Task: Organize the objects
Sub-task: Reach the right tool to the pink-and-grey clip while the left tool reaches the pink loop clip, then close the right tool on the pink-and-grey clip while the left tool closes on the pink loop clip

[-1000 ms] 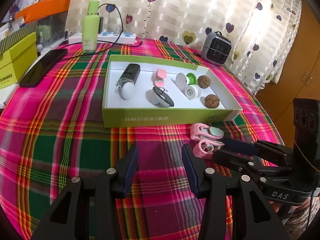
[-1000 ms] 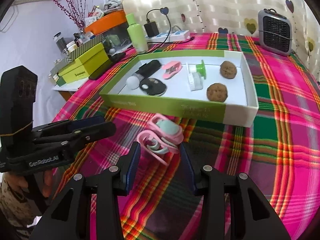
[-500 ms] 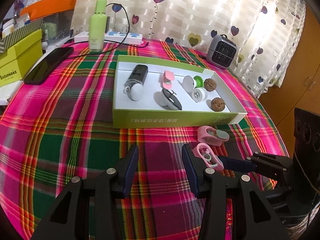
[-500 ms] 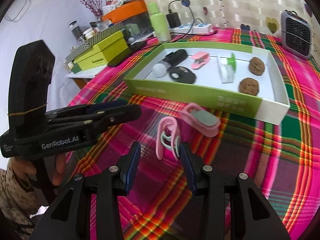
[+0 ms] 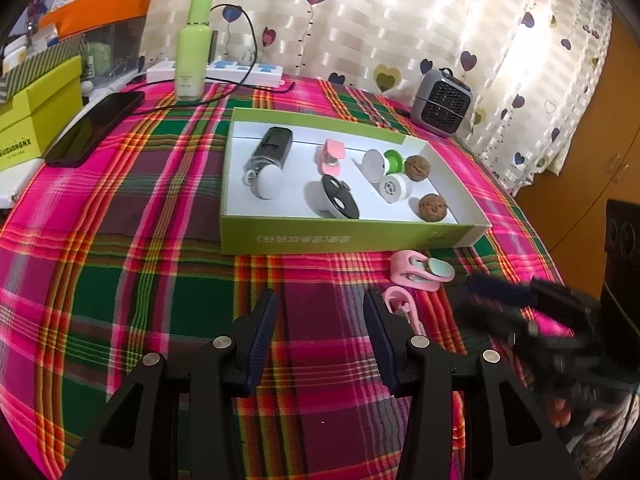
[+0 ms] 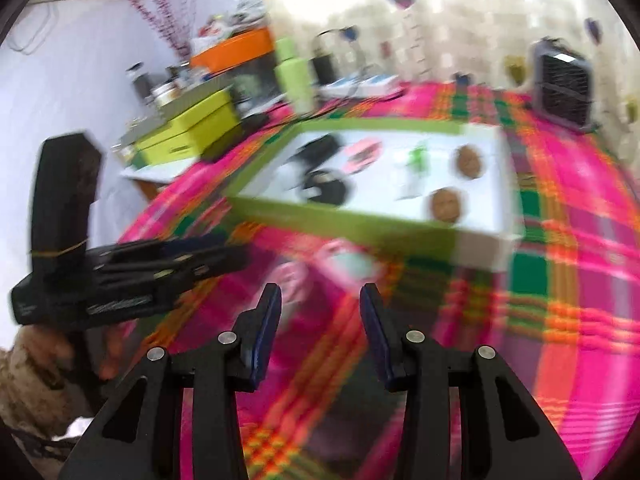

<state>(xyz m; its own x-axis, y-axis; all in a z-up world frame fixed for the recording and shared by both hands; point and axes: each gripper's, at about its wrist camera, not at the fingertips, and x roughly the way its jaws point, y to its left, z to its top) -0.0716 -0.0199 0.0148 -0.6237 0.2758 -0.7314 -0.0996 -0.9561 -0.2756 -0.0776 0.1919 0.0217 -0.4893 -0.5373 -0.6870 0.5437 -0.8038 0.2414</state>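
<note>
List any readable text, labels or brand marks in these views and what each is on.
"...UANGNX", start cut off by the frame edge: side of the yellow-green box.
White characters on the front wall of the green tray: seen upside down, not readable.
Small print on the green bottle: too small.
Print on the white round cap: too small.
Lettering on the left hand-held gripper body: blurred in the right wrist view.

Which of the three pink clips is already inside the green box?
The pink clip lying near the box's back wall, beside the black roller. The other two pink clips lie outside on the plaid cloth before the green box.
</note>
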